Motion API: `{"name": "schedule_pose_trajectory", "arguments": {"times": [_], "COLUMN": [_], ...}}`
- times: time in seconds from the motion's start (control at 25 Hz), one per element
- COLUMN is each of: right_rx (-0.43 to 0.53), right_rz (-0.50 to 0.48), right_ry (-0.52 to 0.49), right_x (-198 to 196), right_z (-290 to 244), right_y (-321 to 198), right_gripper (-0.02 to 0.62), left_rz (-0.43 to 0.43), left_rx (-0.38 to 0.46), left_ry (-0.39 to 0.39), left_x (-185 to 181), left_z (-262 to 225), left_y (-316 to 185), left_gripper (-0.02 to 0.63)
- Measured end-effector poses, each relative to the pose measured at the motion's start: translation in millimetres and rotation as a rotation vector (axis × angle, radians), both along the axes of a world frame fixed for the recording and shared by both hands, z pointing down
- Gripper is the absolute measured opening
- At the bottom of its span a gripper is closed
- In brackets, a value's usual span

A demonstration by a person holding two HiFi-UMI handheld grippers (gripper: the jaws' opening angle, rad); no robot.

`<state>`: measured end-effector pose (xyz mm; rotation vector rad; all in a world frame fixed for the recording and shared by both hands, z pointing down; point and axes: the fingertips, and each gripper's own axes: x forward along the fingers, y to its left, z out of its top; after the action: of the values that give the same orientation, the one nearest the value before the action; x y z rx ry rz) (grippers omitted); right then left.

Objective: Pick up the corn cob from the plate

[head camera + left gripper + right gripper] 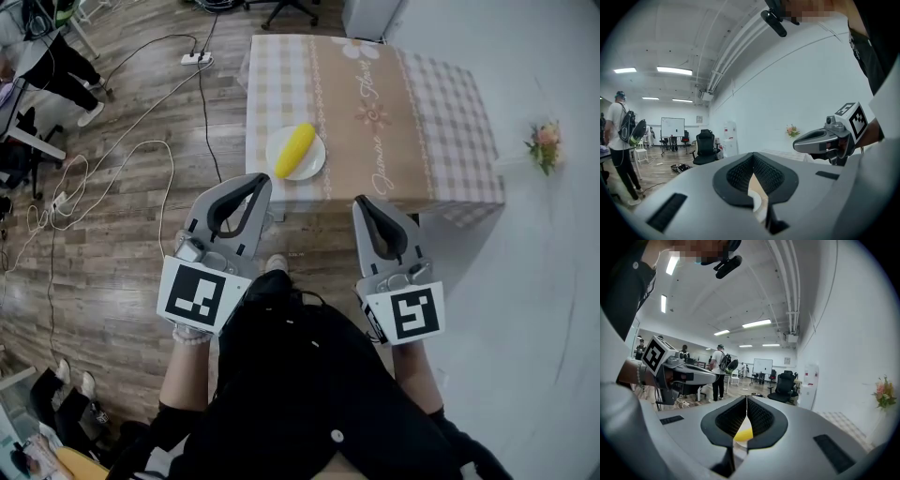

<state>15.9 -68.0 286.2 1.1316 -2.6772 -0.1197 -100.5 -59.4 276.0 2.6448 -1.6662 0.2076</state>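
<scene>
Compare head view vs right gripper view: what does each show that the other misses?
Head view only: the corn cob full length on its white plate, the right gripper from outside, a power strip on the floor. Right gripper view only: ceiling lights, whiteboard, office chair, person with a backpack. Both: some yellow cob, the left gripper, the flowers.

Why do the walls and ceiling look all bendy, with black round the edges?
Left gripper view and right gripper view: the wide-angle lens bows the ceiling pipes and leaves black corners. Head view: the table edges curve too; light is even, and the corn cob shows clearly, with no glare.
</scene>
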Motion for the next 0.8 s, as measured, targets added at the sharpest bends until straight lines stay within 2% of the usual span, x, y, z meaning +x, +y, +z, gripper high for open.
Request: {"name": "schedule_pose_trajectory", "arguments": {"times": [0.8], "right_rx": [0.002], "right_rz": [0.042], "right_ry": [0.002], "right_x": [-41], "right_z": [11], "right_y": [-78], "right_gripper": [0.041], "left_rz": [0.041], "left_rx": [0.003], "left_ry": [-0.004], "left_x": [-40], "left_z": [11], "left_y": [-84], "left_gripper": [0.012]}}
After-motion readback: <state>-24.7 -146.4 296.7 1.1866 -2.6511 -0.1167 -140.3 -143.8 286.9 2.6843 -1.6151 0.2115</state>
